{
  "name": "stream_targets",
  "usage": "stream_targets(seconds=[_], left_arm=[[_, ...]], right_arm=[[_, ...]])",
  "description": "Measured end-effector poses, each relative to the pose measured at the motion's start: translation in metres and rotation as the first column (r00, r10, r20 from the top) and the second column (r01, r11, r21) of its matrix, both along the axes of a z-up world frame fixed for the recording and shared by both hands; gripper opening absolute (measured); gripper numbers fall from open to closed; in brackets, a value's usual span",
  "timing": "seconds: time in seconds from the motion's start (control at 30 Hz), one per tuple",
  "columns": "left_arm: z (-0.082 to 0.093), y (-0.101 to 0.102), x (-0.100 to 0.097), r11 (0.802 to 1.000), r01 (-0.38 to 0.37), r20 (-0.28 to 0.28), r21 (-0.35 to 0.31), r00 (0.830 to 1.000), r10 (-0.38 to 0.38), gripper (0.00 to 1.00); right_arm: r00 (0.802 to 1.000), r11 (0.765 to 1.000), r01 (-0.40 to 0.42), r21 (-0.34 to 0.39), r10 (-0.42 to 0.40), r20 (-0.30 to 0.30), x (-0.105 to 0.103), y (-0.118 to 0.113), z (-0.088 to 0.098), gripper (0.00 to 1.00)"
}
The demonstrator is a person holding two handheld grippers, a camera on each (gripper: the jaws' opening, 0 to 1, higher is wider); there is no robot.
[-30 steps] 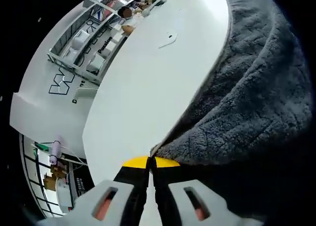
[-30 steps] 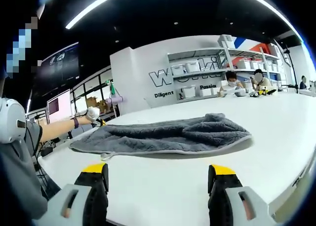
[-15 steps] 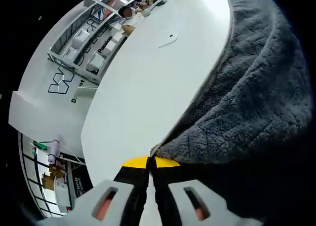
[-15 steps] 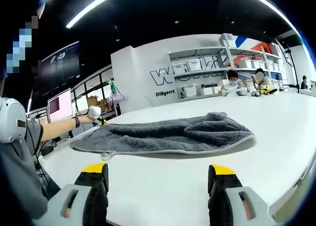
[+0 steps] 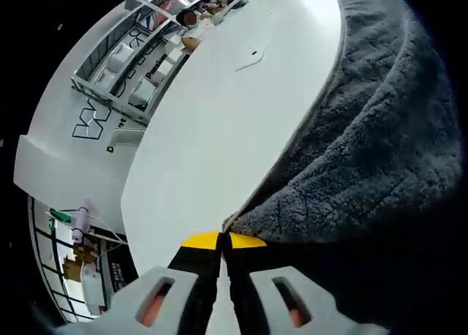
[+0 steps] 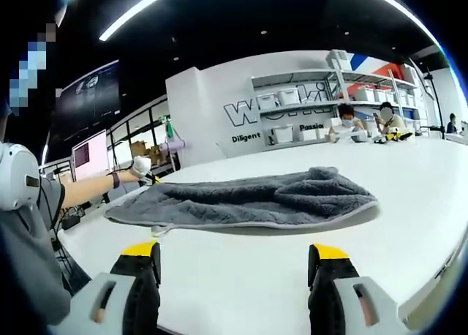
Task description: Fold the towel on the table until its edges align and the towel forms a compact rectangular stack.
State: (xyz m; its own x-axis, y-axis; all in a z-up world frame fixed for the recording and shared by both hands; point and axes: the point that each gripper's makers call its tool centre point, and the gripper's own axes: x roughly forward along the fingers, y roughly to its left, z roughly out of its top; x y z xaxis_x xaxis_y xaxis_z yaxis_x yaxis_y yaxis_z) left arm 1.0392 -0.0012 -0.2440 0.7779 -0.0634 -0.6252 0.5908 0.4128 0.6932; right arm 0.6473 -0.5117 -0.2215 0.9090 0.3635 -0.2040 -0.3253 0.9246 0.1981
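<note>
Each claw (image 6: 233,276) is black, yellow-tipped, on a grey mount with orange slots.

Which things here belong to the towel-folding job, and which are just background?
Job:
- grey towel, rumpled on the white table
- left tongs, shut on a towel corner
- right tongs, open, short of the towel

Background:
- shelves with white bins
- people seated behind

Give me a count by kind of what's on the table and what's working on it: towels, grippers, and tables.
Towels: 1, the grey towel
Grippers: 2, the left gripper shut on the towel's edge, the right gripper open and short of the towel
Tables: 1, the white table
Total: 4
</note>
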Motion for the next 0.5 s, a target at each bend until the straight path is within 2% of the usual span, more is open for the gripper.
stream_targets(seconds=[0.5], left_arm=[[0.0023, 0.0007, 0.0001, 1.000, -0.005, 0.023, 0.003, 1.000, 0.005, 0.08]], right_arm=[[1.000, 1.000, -0.003, 0.006, 0.003, 0.000, -0.0004, -0.0005, -0.0015, 0.87]])
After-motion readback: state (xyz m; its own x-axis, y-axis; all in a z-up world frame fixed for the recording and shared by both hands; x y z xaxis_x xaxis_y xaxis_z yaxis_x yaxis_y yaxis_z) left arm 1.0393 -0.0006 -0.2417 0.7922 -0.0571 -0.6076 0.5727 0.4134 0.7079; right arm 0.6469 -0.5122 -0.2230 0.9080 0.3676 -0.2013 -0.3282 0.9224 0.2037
